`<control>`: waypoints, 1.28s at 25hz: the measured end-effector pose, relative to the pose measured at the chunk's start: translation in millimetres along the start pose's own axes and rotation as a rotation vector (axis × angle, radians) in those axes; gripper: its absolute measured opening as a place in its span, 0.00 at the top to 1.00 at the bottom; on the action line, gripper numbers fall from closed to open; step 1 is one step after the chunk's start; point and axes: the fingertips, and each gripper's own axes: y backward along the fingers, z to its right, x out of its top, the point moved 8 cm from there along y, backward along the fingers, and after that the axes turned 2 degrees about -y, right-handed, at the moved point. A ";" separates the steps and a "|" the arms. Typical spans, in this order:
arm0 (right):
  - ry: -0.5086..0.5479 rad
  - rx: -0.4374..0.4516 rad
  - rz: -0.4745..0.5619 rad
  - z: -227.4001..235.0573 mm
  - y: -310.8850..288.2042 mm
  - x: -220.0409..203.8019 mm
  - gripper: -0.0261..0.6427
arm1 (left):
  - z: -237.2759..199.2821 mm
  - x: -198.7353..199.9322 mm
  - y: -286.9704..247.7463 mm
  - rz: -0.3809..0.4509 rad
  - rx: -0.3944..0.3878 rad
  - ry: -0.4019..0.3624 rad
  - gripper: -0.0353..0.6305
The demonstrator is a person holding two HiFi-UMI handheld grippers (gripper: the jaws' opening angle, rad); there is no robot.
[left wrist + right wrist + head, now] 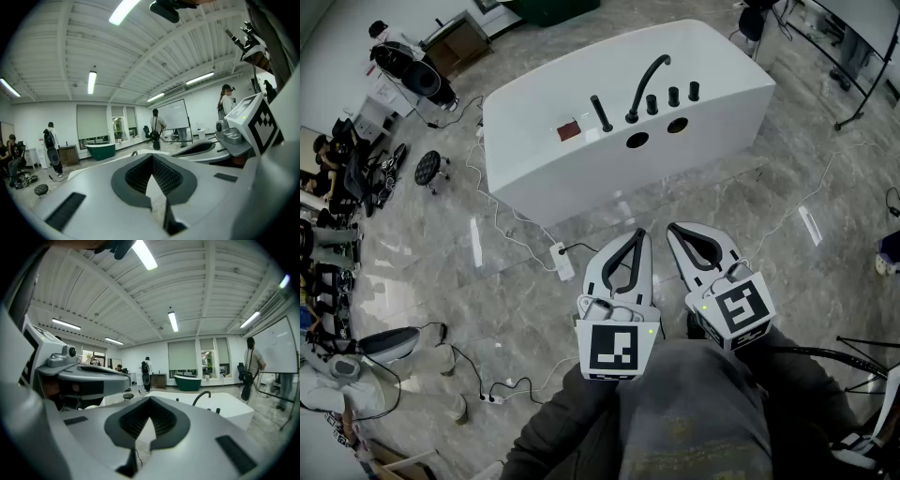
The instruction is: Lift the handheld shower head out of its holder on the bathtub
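The handheld shower head (600, 113) is seen as a slim black rod standing slightly tilted in its holder on the deck of the white bathtub (544, 169), in the upper middle of the head view. It is flanked on its left by a small red-brown square (569, 130) and on its right by the curved black spout (647, 86) and three black knobs (673, 96). Two round openings (637, 140) are set in the tub wall below them. The left gripper (635, 236) and the right gripper (673, 230) are held side by side in the lower middle of the frame, well apart from the tub, with their tips directed up the frame toward it. The shower head lies above and a little left of both. In the left gripper view the jaws of the left gripper (152, 157) are seen brought together at the tips, with nothing between them. The same is seen of the right gripper (150, 399) in its own view, where the tub (234, 416) and its spout (200, 397) are visible beyond the closed tips. On the marble floor (787, 197) between the tub and the left gripper, a white power strip (562, 261) is laid with a white cable (502, 220) running up the frame to the left. A black round stool (428, 167) stands to the left of the tub. A dark green tub (187, 382) is seen against the far wall in the right gripper view.
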 end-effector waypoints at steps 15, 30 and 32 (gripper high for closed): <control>-0.072 0.047 -0.022 45.2 21.8 -19.2 0.95 | 41.0 -1.6 -34.6 -0.069 -0.008 0.013 0.94; -0.121 0.033 -0.096 96.5 33.7 -32.7 0.95 | 57.9 -7.8 -61.9 -0.130 0.075 0.062 0.94; -0.111 0.032 -0.101 98.2 24.4 -27.4 0.95 | 50.2 -8.1 -66.0 -0.123 0.080 0.071 0.94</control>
